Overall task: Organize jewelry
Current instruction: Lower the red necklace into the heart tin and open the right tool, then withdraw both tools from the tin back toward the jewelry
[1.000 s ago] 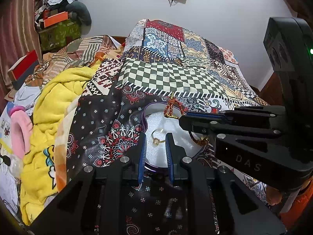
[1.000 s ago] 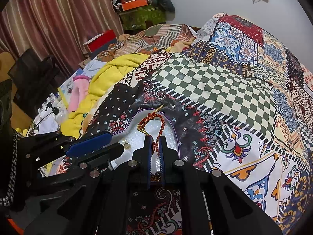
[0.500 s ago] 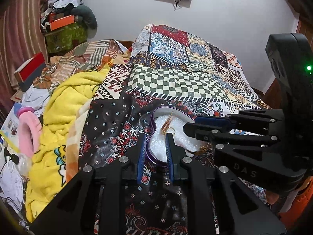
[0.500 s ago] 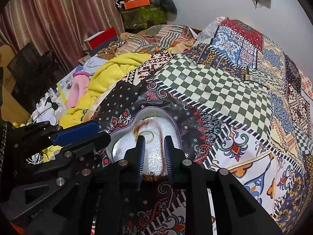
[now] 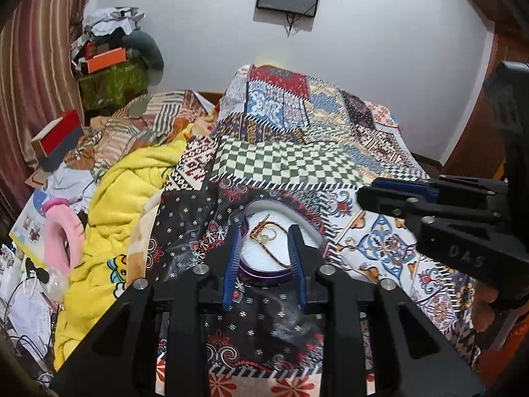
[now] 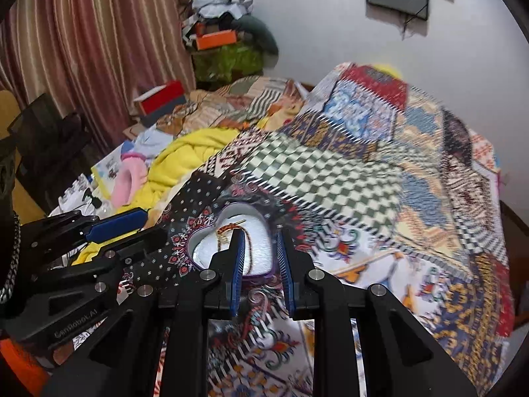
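2 grippers: the left gripper (image 5: 264, 236) and the right gripper (image 6: 259, 243) both hang over the bed with their jaws parted, and neither has hold of anything.
Box: a heart-shaped box (image 5: 264, 276) with a purple rim and a pale lining lies open on the patterned bedspread (image 5: 291, 162), toward the near edge of the bed.
Contents: a red-and-gold cord necklace (image 5: 276, 244) and a small gold ring (image 5: 264, 236) lie loose on the lining; the right wrist view shows the same cord (image 6: 249, 244) partly hidden behind a jaw.
Necklace handling: probably very light and limp; it will drape and swing, and may snag on the rim. A pinch on the cord itself, not the thin gold end, looks safest.
Ring handling: small, hard and likely slippery; easy to flick away from narrow pads.
Box handling: light and rigid-looking on soft bedding, so it may tip or slide if pushed; the rim wall is the likely hold.
Blur: the right wrist view is smeared, so fine detail there is uncertain.
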The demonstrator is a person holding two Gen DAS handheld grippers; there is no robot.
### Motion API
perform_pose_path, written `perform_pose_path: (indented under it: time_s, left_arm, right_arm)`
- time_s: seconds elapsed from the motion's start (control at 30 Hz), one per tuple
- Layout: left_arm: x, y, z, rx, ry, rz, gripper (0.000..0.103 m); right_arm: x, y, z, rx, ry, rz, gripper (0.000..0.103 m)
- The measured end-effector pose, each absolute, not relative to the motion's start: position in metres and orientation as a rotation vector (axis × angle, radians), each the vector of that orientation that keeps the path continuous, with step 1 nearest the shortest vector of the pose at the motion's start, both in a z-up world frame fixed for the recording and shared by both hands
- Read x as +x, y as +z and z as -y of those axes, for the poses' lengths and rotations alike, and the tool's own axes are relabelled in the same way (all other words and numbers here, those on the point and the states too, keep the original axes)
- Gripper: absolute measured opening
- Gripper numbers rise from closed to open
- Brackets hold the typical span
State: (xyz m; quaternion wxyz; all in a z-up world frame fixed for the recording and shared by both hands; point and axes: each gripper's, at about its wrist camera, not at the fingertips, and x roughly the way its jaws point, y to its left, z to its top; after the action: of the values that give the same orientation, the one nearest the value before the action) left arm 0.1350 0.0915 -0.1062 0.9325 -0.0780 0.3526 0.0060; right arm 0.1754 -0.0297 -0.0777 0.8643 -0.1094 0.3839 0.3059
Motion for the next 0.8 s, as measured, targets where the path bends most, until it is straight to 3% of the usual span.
perform_pose_path:
  time_s: [0.2, 0.37, 0.53, 0.8]
  left_arm:
    - [0.121, -0.089, -0.072, -0.129, -0.013, -0.693, 0.034]
    - [0.112, -0.079, -0.050, -0.094, -0.047, -0.678, 0.041]
    - [0.108, -0.080, -0.031, -0.089, -0.088, -0.699, 0.047]
    - [0.118, -0.104, -0.008, -0.127, -0.174, -0.800, 0.049]
  right_arm:
    - [0.157, -0.056, 0.065, -0.193, 0.577, -0.760, 0.020]
    - [0.140, -0.045, 0.093, -0.168, 0.526, -0.714, 0.050]
    - [0.126, -0.045, 0.111, -0.162, 0.484, -0.709, 0.050]
    - [0.113, -0.053, 0.140, -0.155, 0.424, -0.725, 0.050]
